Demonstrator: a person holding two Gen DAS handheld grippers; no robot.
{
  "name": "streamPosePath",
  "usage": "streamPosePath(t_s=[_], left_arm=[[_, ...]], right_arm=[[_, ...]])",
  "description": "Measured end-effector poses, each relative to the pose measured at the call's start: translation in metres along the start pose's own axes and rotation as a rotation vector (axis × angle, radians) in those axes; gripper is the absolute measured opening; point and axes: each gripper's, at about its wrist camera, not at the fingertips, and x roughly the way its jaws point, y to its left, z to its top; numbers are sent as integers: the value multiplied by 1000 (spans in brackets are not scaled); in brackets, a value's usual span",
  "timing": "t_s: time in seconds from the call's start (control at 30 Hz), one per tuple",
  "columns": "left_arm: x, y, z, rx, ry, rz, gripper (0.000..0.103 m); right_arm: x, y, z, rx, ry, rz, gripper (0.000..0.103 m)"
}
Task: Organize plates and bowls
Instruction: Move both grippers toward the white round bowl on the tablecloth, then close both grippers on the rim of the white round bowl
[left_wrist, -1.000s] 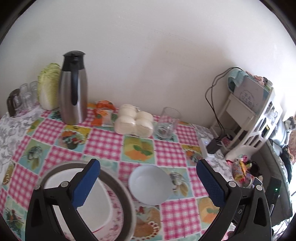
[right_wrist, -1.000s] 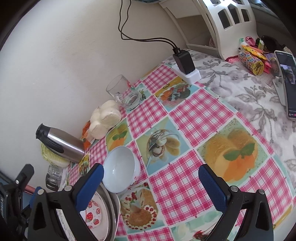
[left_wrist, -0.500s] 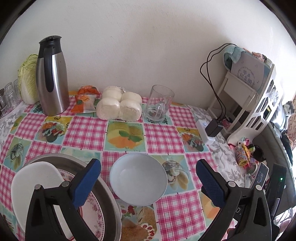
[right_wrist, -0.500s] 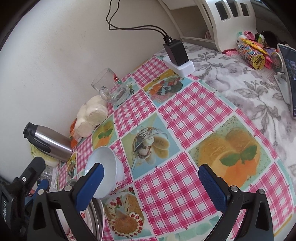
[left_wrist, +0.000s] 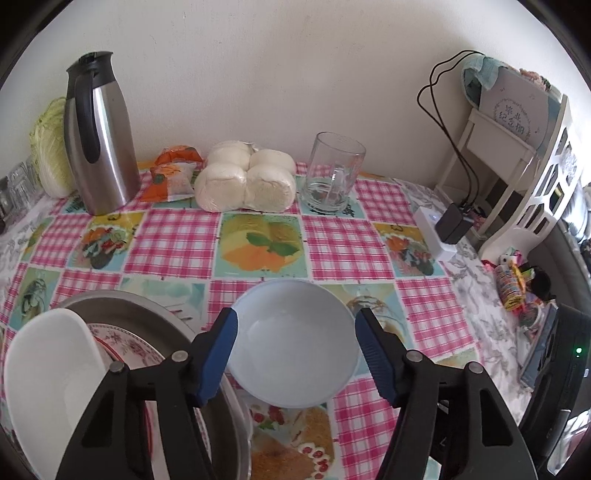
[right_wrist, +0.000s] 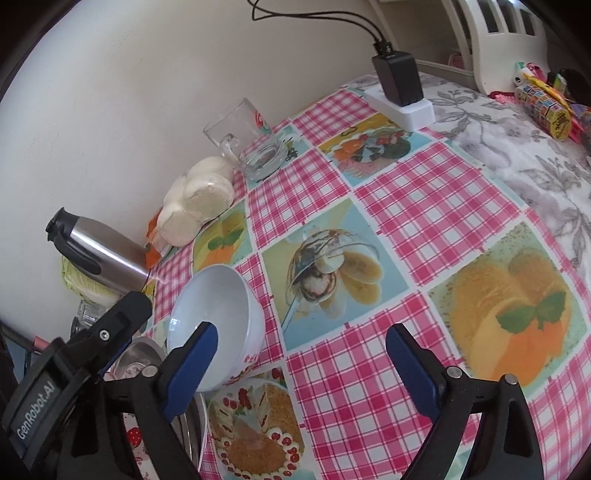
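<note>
A white bowl (left_wrist: 295, 347) stands on the checked tablecloth. My left gripper (left_wrist: 297, 314) hovers just before it; its jaws are closing, and the blue pads (left_wrist: 221, 350) frame the bowl's two sides without visibly pressing. To the left, a metal basin (left_wrist: 147, 306) holds a flowered plate (left_wrist: 129, 339) and a white dish (left_wrist: 48, 369). In the right wrist view the bowl (right_wrist: 221, 317) sits at the left, partly behind the left finger of my right gripper (right_wrist: 301, 332). That gripper's jaws are closing slightly, with only tablecloth between them.
Along the wall stand a steel flask (left_wrist: 99, 140), a cabbage (left_wrist: 48, 147), an orange packet (left_wrist: 173, 173), bagged buns (left_wrist: 247, 181) and a glass mug (left_wrist: 332, 177). A power strip with adapter (left_wrist: 443, 229), a white rack (left_wrist: 535, 166) and snacks (left_wrist: 513, 284) fill the right.
Both grippers have sunk toward the table and closer to the bowl. The left jaws have narrowed from wide apart to the bowl's width. The right jaws have narrowed a little.
</note>
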Motion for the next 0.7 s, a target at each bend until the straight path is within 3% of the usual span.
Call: streamPosePath(t_s=[0.2, 0.4, 0.57, 0.7], left_arm=[[12, 7, -1, -11, 30, 24, 57], [17, 3, -2, 15, 29, 47, 56], [21, 3, -4, 18, 41, 41, 56], [21, 4, -4, 15, 38, 36, 56]], right_arm=[[16, 9, -4, -30, 20, 44, 78], [30, 20, -9, -71, 43, 54, 51], [42, 25, -15, -79, 65, 65, 43], [41, 28, -16, -68, 50, 100, 24]])
